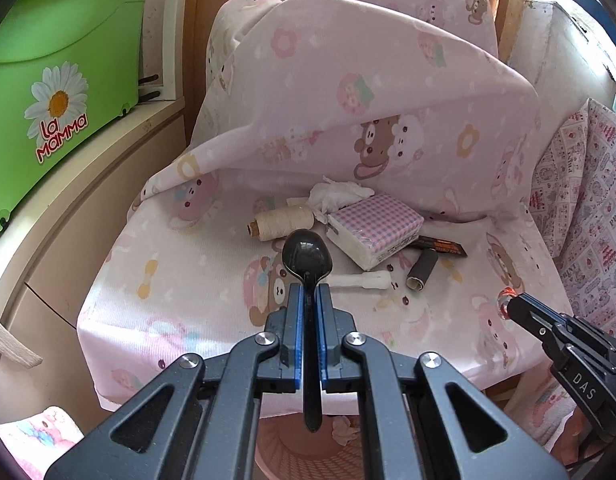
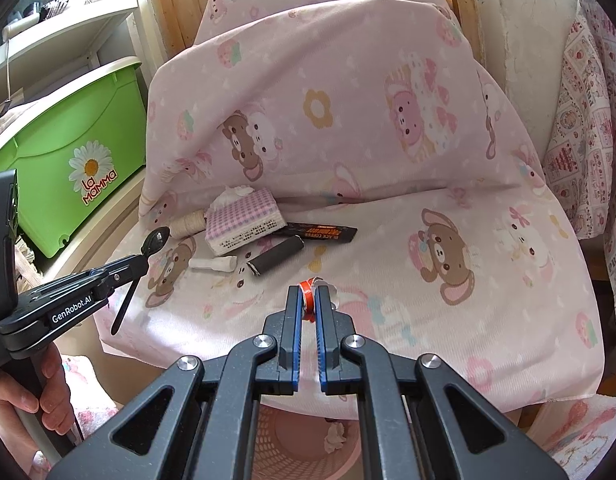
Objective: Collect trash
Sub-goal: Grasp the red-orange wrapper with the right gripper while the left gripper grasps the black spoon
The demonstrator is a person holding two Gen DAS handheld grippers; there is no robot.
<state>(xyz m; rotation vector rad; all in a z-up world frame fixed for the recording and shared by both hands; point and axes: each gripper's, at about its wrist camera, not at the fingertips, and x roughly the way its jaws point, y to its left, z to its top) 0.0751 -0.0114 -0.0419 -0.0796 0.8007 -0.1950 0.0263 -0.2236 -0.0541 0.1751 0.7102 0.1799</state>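
black spoon [image 1: 306,258] clamped in left tongs [image 1: 309,288]; right tongs [image 2: 308,292] pinch red wrapper [image 2: 308,298].

both grippers [image 1: 309,290] [image 2: 308,294] clamped, angled downward

A lived-in home, a crowded corner of it. A chair [image 2: 388,240] is draped in a pink cartoon-bear sheet [image 1: 368,92], with a second printed cloth [image 2: 580,128] hung just beside it. A green "La Mamma" bin [image 1: 59,80] sits on a cream cabinet [image 1: 87,200] against a worn wooden door frame [image 2: 167,12]. Shelves [image 2: 67,20] hold household clutter, and a pink basket [image 2: 299,448] stands on the floor below the seat.
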